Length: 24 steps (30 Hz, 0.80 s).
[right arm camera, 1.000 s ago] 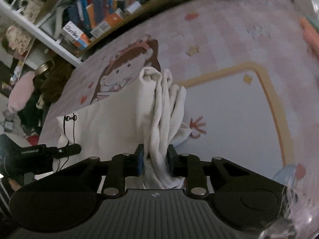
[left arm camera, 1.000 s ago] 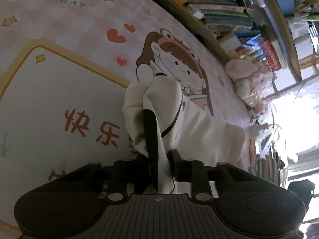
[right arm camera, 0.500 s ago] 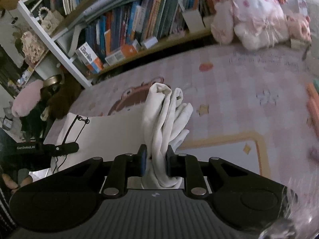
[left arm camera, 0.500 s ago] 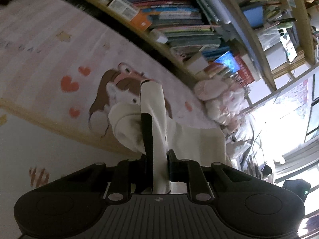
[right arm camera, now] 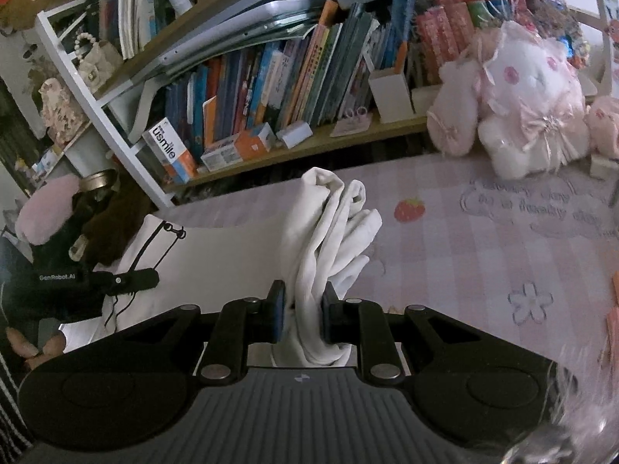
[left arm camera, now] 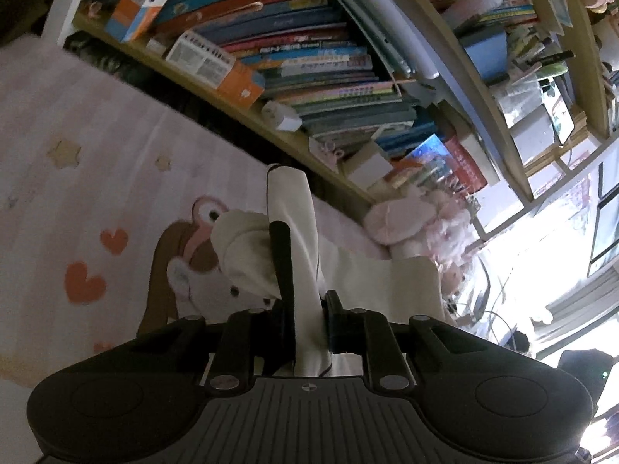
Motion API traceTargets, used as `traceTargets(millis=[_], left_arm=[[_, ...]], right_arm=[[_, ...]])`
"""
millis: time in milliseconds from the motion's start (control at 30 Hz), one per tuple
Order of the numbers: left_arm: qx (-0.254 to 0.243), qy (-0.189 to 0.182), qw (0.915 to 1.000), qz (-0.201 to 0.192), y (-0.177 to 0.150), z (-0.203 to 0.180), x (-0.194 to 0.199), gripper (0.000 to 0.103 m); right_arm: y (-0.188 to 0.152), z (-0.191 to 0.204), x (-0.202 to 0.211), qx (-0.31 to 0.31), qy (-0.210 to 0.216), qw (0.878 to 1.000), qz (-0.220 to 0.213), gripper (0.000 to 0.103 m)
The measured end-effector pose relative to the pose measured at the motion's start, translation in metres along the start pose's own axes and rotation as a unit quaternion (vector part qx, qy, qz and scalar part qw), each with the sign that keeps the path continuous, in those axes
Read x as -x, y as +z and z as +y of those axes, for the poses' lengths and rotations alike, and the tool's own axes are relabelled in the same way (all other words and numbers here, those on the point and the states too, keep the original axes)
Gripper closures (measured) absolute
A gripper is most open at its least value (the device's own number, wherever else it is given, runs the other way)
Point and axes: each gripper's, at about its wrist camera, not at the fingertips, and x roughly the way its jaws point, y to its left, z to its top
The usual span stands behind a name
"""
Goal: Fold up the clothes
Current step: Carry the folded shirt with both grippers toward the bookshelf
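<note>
A cream-white garment with thin black trim hangs stretched between both grippers, lifted off the pink cartoon mat [left arm camera: 69,178]. In the left wrist view my left gripper [left arm camera: 307,319] is shut on a bunched edge of the garment [left arm camera: 298,232], with a black band running up beside it. In the right wrist view my right gripper [right arm camera: 302,311] is shut on a thick gathered fold of the garment [right arm camera: 329,232]. The flat cloth spreads leftward to the other gripper [right arm camera: 96,282], seen black at the left edge.
A bookshelf [right arm camera: 294,73] packed with books runs along the far edge of the mat [right arm camera: 483,255]. Pink and white plush toys [right arm camera: 522,104] sit at its right end. A person's hand [right arm camera: 31,348] shows at the lower left of the right wrist view.
Both grippers have risen and tilted up, carrying the garment higher. The views now face the bookshelf rather than down on the mat.
</note>
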Motion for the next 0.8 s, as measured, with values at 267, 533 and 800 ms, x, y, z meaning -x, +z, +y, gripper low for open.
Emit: traceTargets(millis=[267,533,800], left_arm=[[-0.028,0.000,0.9996,-0.002,0.033,0.001,-0.027,0.086],[-0.037,-0.005,0.9992,-0.009,0.058,0.005,-0.054,0.087],[-0.048,-0.008,0.9987,-0.016,0.083,0.008,-0.081,0.089]], right_arm=[[0.028,-0.008,-0.032,0.001,-0.008,1.000,-0.001,0.086],[0.051,-0.015,-0.056,0.009,-0.019,1.000,-0.006,0.086],[0.067,-0.021,-0.080,0.027,-0.021,0.999,-0.013,0.086]])
